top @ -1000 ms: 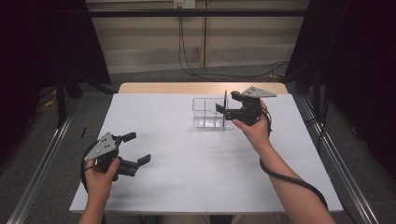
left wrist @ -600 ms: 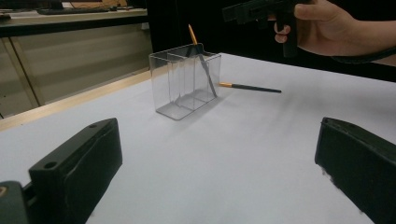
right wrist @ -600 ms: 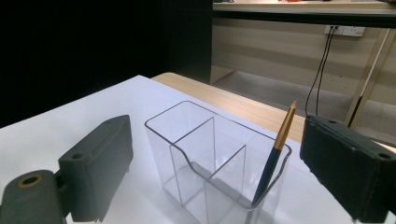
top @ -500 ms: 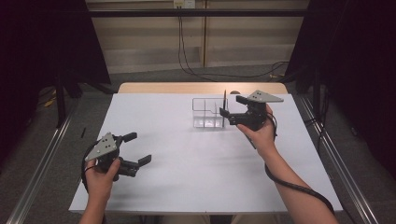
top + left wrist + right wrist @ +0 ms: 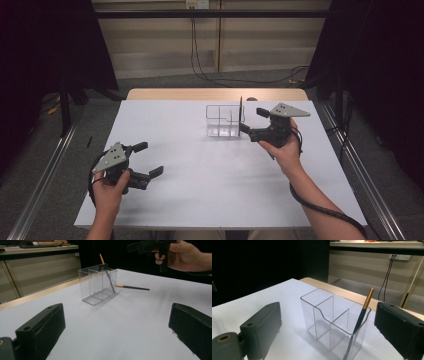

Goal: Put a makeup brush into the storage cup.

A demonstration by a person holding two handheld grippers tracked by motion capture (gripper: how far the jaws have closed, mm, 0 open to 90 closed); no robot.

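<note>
A clear plastic organizer (image 5: 223,121) with several compartments stands on the white table, right of centre at the back. A dark pen with a gold end (image 5: 240,111) leans upright in its right end compartment. My right gripper (image 5: 253,120) hovers open just right of the organizer, with nothing between its jaws. In the right gripper view the organizer (image 5: 329,315) and the pen (image 5: 362,313) sit between the spread jaws. A second pen (image 5: 132,287) lies flat on the table beyond the organizer (image 5: 97,283). My left gripper (image 5: 148,159) is open and holds nothing, at the front left.
The white sheet (image 5: 200,190) covers the table, with a wooden strip (image 5: 215,94) at its far edge. Metal rails (image 5: 45,175) run along both sides on the floor. Cables hang on the back wall (image 5: 200,55).
My right gripper has drawn back slightly from the organizer toward the person's side. The pen stays standing in the organizer. The left gripper has barely moved.
</note>
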